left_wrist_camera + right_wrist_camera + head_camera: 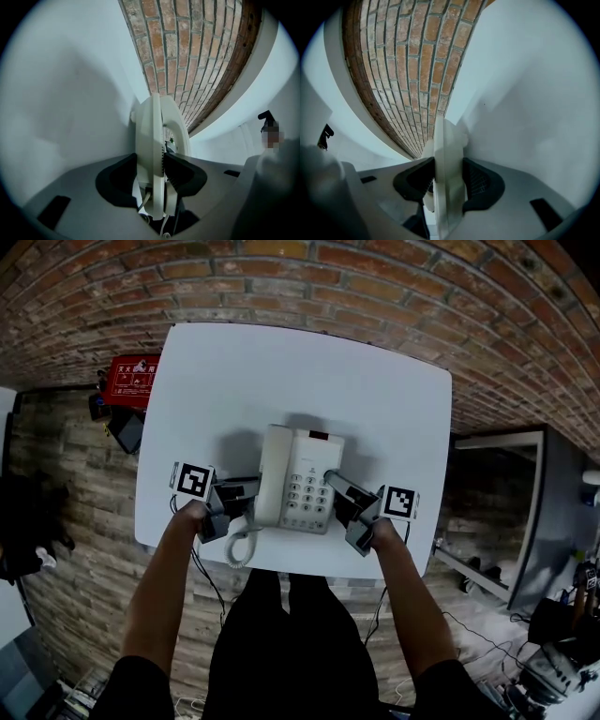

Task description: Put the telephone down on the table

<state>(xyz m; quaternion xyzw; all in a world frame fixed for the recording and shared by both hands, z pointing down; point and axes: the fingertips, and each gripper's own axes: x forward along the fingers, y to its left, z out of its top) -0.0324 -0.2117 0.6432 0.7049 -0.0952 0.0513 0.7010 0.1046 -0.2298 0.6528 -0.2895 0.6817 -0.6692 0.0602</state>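
Lowering step: the left gripper (240,500) and right gripper (339,499) each clamp one side of the white corded telephone (298,479) above the table (309,371), near its front edge; judged next move: seat it flat, then release.

telephone (298,479): one is counted | coiled cord (242,545): one is counted | table (300,371): one is counted | grippers: two are counted, left gripper (246,491) and right gripper (339,491) | marker cubes: two are counted, left cube (193,481) and right cube (400,502) | hands: two are counted, left hand (194,515) and right hand (382,532) | red box (132,381): one is counted
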